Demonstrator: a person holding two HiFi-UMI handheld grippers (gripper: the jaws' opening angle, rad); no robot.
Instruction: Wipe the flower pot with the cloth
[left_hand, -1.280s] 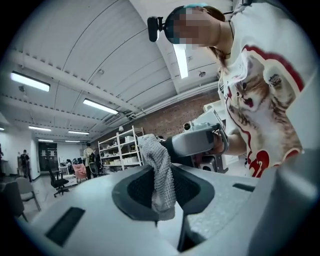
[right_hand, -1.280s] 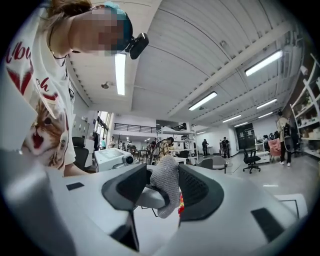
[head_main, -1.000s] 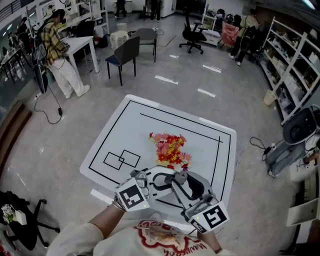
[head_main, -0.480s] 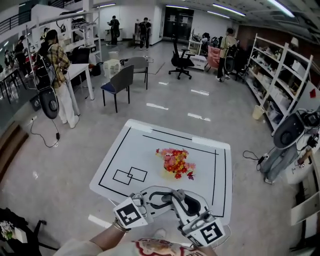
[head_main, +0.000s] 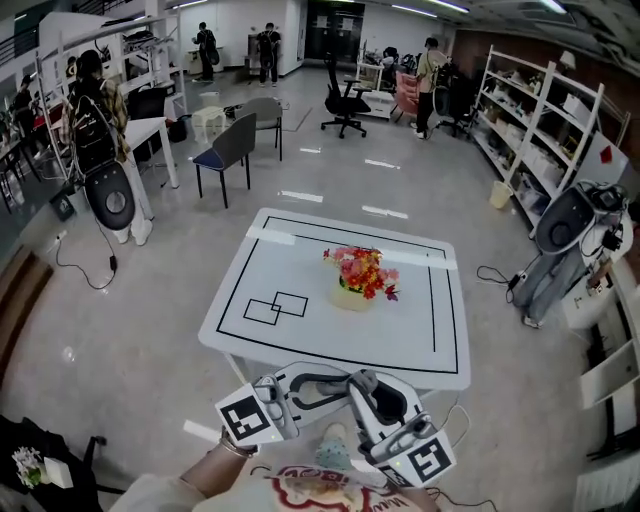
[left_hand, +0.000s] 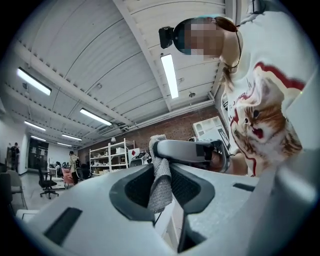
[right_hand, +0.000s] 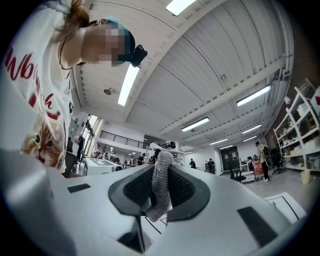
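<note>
Flower pot (head_main: 350, 297), carrying red and yellow blooms (head_main: 362, 268), stands near the middle of the desk (head_main: 290, 345), well apart from both claws. The grey knitted cloth (left_hand: 161, 175) is pinched in the left claw (left_hand: 162, 192) and likewise in the right claw (right_hand: 159, 195). Both are held close to the torso, off the desk's near edge.

Risks, as judged:
- With the cloth gripped at two points, a pull apart may drag it out of one claw.
- A hard wipe may tip the pot or knock the blooms, since nothing steadies it.
</note>
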